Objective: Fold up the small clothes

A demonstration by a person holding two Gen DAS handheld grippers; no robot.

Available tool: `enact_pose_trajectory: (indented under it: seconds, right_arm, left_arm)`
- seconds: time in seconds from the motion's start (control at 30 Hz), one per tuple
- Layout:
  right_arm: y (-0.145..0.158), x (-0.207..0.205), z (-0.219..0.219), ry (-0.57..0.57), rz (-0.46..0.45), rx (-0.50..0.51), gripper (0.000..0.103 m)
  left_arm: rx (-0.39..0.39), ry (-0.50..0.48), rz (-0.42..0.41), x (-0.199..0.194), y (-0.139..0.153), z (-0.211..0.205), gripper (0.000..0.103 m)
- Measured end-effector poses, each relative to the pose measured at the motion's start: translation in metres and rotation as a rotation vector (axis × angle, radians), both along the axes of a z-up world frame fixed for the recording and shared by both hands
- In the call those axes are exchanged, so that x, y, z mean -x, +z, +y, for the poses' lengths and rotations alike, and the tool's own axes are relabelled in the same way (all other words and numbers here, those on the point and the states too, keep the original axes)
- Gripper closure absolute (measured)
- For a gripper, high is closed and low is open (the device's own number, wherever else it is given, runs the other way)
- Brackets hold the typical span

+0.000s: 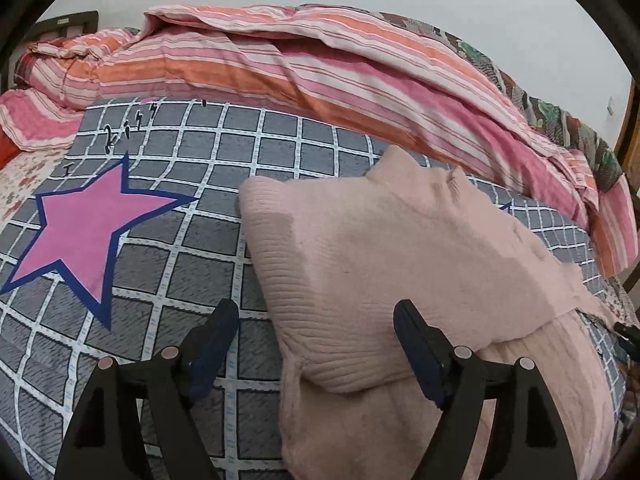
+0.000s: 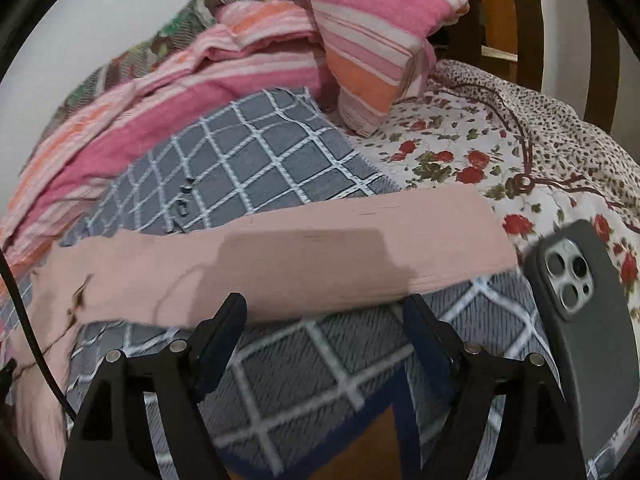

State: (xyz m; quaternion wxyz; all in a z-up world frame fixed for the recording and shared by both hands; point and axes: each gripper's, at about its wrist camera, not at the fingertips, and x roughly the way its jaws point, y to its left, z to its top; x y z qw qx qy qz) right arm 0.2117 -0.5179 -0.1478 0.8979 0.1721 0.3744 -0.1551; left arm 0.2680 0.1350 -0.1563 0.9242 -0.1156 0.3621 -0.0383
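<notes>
Open checked blanket [image 1: 168, 264] left of the pink sweater [image 1: 400, 264]; striped quilt [image 1: 320, 80] behind, phone [image 2: 580, 300] rightward.

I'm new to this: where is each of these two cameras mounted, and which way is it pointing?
Left wrist view: sits on the left gripper, looking down along its open black fingers at a pink sweater on a grey checked cover with a pink star.
Right wrist view: sits on the right gripper, open, looking down at the sweater's edge, with a phone to the right.
Shared: sweater, checked cover, striped quilt.
</notes>
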Motion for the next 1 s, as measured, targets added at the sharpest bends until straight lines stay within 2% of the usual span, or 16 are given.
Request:
enact_pose_trajectory:
  seconds: [0.07,0.13,0.17,0.2,0.23,0.37,0.6,0.77,0.87,1.0]
  right_arm:
    - [0.001,-0.007,-0.008,-0.017,0.007,-0.009,0.025]
    - [0.003,-0.014,-0.012,-0.03,0.008,-0.007,0.038]
    - [0.005,-0.017,-0.013,-0.032,0.013,0.007,0.059]
    - [0.007,-0.02,-0.012,-0.021,0.012,0.014,0.089]
    - [0.008,-0.022,-0.011,-0.004,0.008,0.017,0.096]
    - [0.037,-0.015,0.026,0.009,-0.059,0.182,0.097]
    - [0.1,-0.022,0.117,0.135,-0.196,0.281,0.097]
    - [0.132,-0.041,0.214,0.306,-0.251,0.28,0.097]
    - [0.135,-0.052,0.269,0.408,-0.26,0.264,0.097]
    - [0.122,-0.069,0.34,0.526,-0.246,0.235,0.097]
  left_arm:
    - [0.019,-0.002,-0.002,0.0,0.0,0.002,0.025]
    - [0.039,0.001,-0.008,0.001,0.0,0.005,0.025]
    - [0.045,0.003,-0.009,0.001,0.0,0.006,0.025]
    - [0.049,0.003,-0.01,0.001,0.0,0.006,0.025]
    - [0.053,0.003,-0.011,0.001,0.0,0.006,0.025]
    - [0.067,0.001,-0.02,0.002,0.0,0.007,0.025]
    - [0.115,0.025,-0.049,0.008,0.002,0.016,0.024]
    - [0.163,0.115,-0.038,0.019,0.005,0.035,0.025]
    - [0.172,0.136,-0.027,0.031,0.008,0.045,0.024]
    - [0.136,0.15,-0.016,0.045,0.013,0.059,0.025]
